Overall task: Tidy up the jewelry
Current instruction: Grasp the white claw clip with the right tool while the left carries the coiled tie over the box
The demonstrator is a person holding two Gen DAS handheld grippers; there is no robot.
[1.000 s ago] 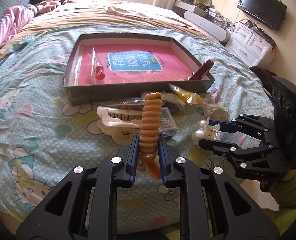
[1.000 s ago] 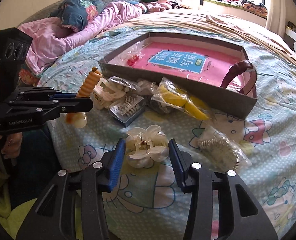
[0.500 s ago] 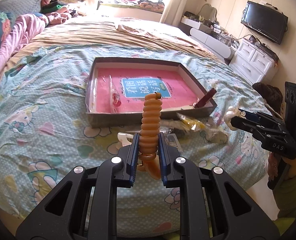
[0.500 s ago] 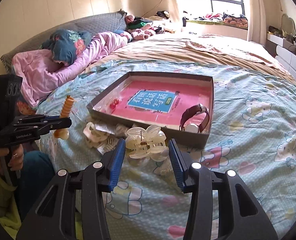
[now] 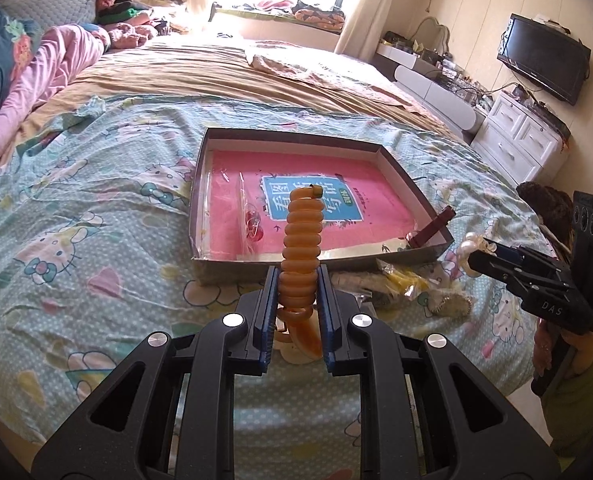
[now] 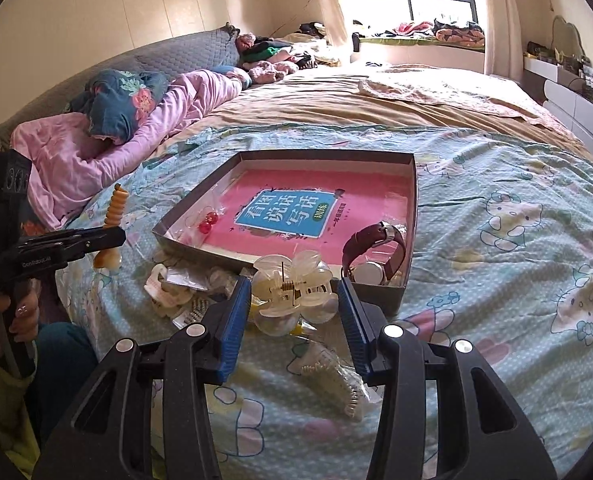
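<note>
one box (image 6: 410,216), one watch (image 6: 376,248), two hair clips (image 6: 292,292)

The blue label (image 6: 290,213) on the pink book in the box reads "看图说话写话", with "训练" in a green oval beside it; the left claw (image 6: 100,240) body bears "GenRobot.AI"; the right claw (image 5: 472,254) body bears "DAS".
</note>
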